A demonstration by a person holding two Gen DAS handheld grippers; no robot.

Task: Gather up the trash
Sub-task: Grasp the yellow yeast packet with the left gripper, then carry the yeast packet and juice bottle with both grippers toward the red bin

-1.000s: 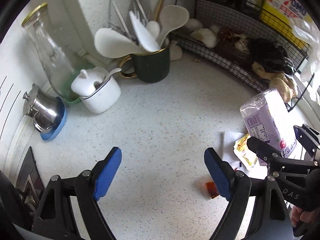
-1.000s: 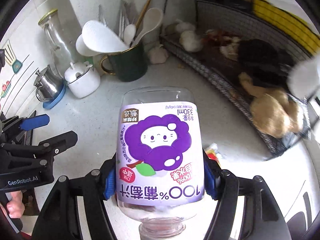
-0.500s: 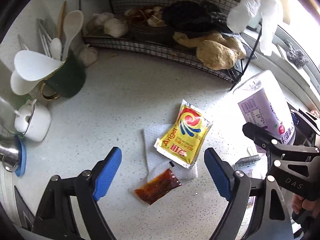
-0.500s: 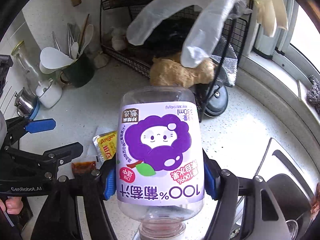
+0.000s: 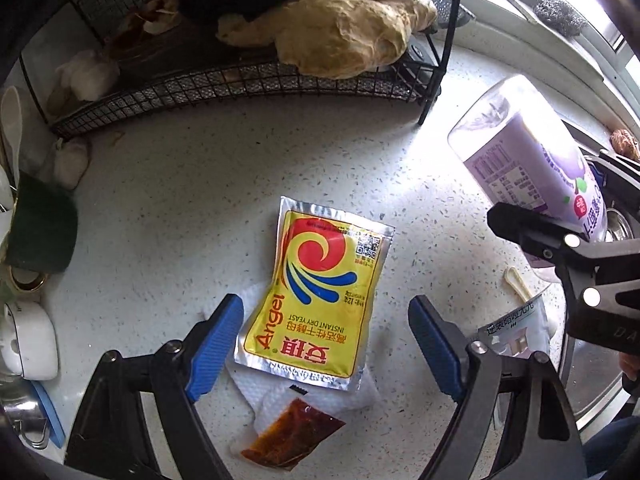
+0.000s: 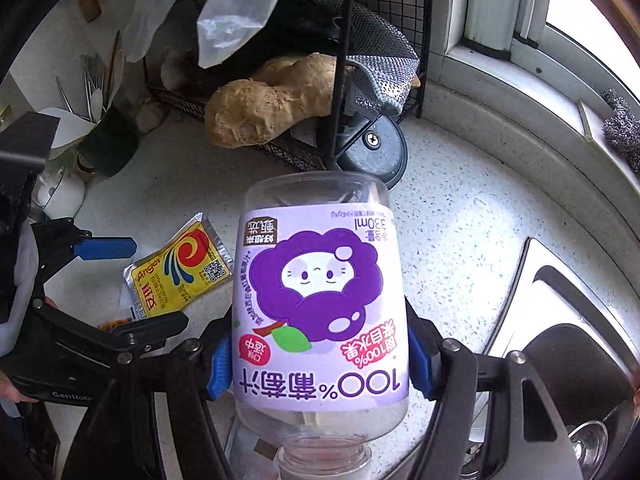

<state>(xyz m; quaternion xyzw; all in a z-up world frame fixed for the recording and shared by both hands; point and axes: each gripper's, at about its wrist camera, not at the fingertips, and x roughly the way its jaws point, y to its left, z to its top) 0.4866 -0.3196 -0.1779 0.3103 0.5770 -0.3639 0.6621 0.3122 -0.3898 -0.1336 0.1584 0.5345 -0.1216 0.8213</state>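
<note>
My left gripper [image 5: 326,340] hangs open, pointing down over a yellow yeast packet [image 5: 316,296] that lies flat on the speckled counter between its blue pads. The packet rests on a white paper napkin [image 5: 276,400], with a brown sauce sachet [image 5: 292,436] just below it. My right gripper [image 6: 320,356] is shut on an empty clear juice bottle [image 6: 320,304] with a purple label, held neck toward the camera. That bottle [image 5: 532,160] also shows at the right of the left wrist view. The yeast packet [image 6: 180,272] appears left of the bottle in the right wrist view.
A black wire rack [image 5: 240,80] with ginger [image 5: 344,28] and garlic stands at the back. A green utensil mug [image 5: 40,236] and a white pot [image 5: 24,340] sit at the left. A small white wrapper [image 5: 516,328] lies at the right, near the steel sink [image 6: 560,360].
My left gripper swung from the utensil corner to above the yeast packet and sank toward it. The right gripper turned with the bottle toward the rack's end and the sink.
</note>
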